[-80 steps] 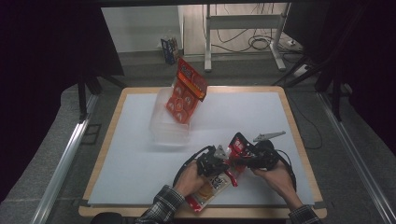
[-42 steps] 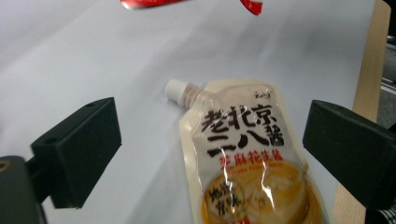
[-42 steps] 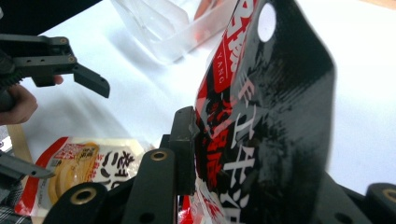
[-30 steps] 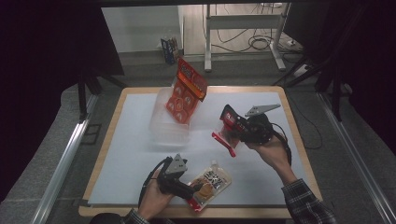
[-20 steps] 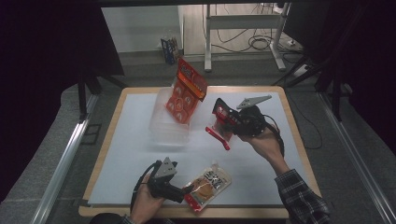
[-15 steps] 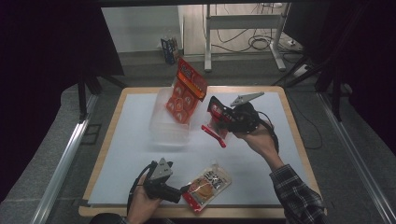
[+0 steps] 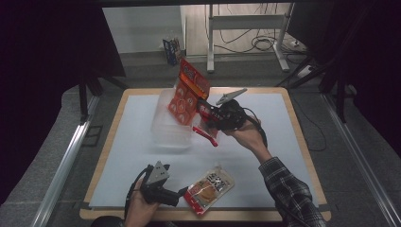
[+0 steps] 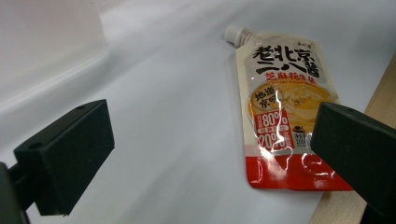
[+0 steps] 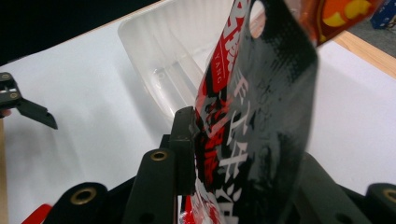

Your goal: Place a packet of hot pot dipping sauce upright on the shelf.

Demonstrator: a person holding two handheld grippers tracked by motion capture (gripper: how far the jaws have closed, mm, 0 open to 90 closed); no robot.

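Note:
In the high view, my right gripper (image 7: 208,115) is held in the air at the near right edge of a clear plastic bin (image 7: 163,134). It is shut on a black and red packet (image 7: 207,133) that hangs tilted from it. In the right gripper view the packet (image 9: 261,116) stands between the jaws, with the bin (image 9: 173,56) just beyond. An orange snack bag (image 7: 189,91) stands upright in the bin. My left gripper (image 7: 181,193) rests low at the front edge, open. Its jaws point at a spouted sauce pouch (image 8: 285,112) lying flat on the table (image 7: 132,156), one jaw over the pouch's red bottom corner.
The white mat ends at a wooden rim (image 7: 283,213) close behind the pouch (image 7: 210,185). The left gripper (image 9: 21,101) is small at the far left of the right gripper view. Beyond the table are a metal stand and cables (image 7: 265,42).
My right gripper has carried the black and red packet up and left to the bin. My left gripper has drawn back left, away from the pouch, which stays flat.

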